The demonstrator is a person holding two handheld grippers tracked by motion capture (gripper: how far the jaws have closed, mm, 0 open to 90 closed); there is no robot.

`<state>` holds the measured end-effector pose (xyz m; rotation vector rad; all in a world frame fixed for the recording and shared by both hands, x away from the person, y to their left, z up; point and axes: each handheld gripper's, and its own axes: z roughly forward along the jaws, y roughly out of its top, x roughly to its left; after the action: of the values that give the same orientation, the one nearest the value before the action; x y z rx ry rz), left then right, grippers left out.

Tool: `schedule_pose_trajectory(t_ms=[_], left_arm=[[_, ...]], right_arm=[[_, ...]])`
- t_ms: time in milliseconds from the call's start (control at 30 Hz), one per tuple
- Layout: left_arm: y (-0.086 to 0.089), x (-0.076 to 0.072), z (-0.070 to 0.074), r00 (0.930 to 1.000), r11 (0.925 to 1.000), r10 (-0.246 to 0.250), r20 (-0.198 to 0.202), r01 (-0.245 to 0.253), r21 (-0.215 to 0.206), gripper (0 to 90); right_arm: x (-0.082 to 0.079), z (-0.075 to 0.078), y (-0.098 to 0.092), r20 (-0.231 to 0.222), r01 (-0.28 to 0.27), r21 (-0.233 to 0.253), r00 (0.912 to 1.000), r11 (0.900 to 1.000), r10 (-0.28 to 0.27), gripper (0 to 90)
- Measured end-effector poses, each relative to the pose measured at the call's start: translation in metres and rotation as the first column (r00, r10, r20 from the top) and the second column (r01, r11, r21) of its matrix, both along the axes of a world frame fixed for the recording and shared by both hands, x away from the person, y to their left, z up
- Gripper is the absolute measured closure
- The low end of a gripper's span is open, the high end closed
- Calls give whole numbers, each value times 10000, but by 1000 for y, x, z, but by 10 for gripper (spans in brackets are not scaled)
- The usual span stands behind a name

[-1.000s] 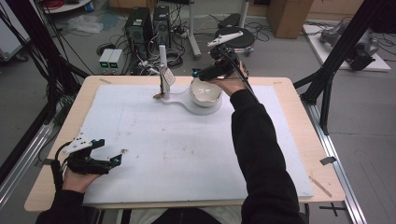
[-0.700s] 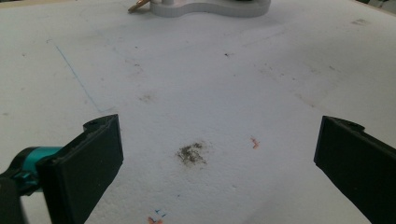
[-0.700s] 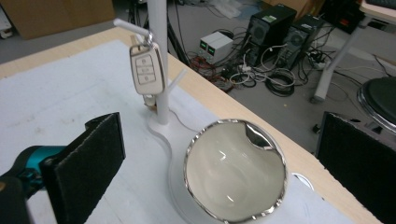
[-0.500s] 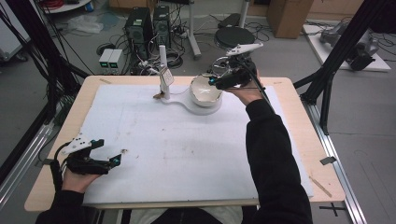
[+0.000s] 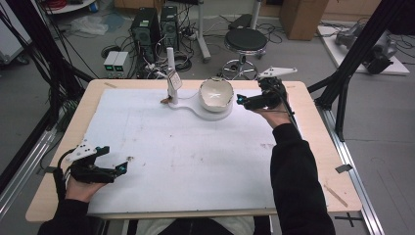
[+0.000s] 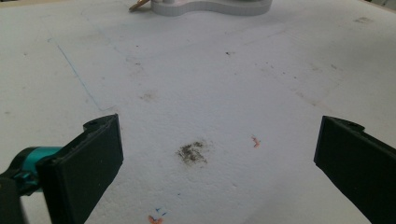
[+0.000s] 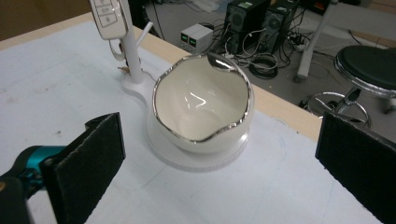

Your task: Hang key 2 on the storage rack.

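Here, white bowl (image 7: 203, 109), hollow bare.

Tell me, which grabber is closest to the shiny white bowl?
The right gripper, beside the bowl at the table's far edge. The left gripper rests at the near left corner.

A glossy cream bowl (image 7: 201, 106) with a silver rim sits on a white base (image 7: 196, 161); black jaws frame it above the white, smudged table cover (image 5: 195, 156).
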<state>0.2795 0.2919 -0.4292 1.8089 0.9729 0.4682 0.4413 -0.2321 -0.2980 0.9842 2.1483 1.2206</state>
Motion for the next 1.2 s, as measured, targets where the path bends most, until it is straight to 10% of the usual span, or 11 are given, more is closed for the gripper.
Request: schedule_pose_trajectory(t_ms=[1200], left_arm=[[1, 0, 0, 9999, 9999, 119, -37, -120, -37, 17]], right_arm=[[-55, -75, -68, -150, 756, 673, 9971, 9949, -748, 5]])
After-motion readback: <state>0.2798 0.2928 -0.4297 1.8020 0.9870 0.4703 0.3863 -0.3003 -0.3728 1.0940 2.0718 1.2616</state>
